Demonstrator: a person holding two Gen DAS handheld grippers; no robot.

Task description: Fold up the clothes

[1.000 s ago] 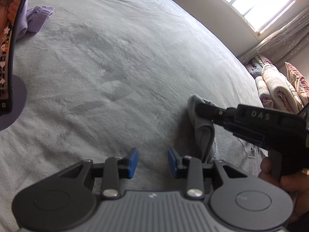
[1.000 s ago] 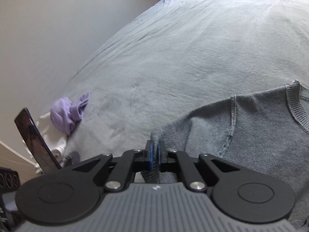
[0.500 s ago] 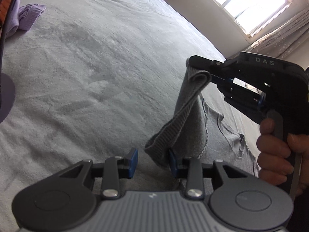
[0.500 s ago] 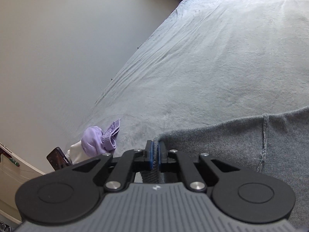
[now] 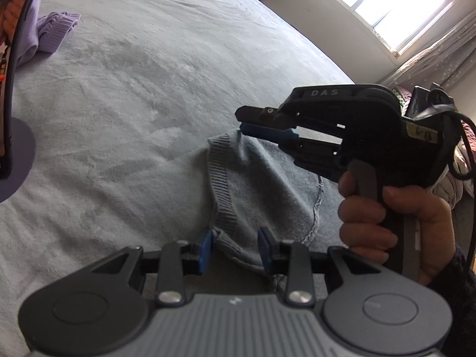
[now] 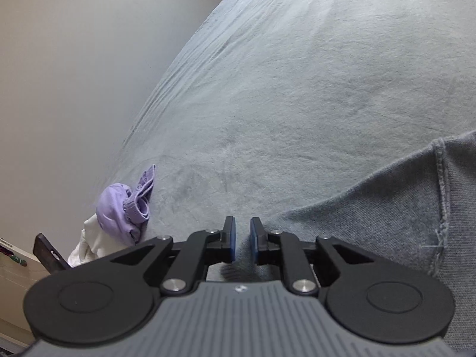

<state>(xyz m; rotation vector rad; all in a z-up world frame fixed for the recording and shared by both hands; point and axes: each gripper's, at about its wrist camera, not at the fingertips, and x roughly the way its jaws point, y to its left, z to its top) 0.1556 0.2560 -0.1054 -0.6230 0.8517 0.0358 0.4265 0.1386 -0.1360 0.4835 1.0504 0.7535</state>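
A grey knit sweater (image 5: 261, 184) lies on the grey bed cover (image 5: 148, 89), its ribbed hem folded over toward me. Part of that hem rests in the gap between the blue pads of my left gripper (image 5: 235, 250), which stands open and does not pinch it. My right gripper (image 5: 241, 119), held by a hand (image 5: 386, 217), hovers just above the sweater's far corner. Its jaws are opening and the cloth has dropped from them. In the right wrist view the right gripper (image 6: 242, 238) shows a narrow gap, with the sweater (image 6: 386, 202) lying under and behind it.
A crumpled purple garment (image 6: 125, 208) and a white cloth (image 6: 89, 241) lie at the bed's edge by the wall; the purple garment (image 5: 53, 32) is far left. A dark phone-like object (image 5: 15, 59) stands at the left edge. Folded bedding (image 5: 464, 160) sits under the window.
The right gripper lifted the sweater's edge, carried it toward the left gripper and lowered it; its jaws have parted and the cloth now lies on the bed. The left gripper stayed put.
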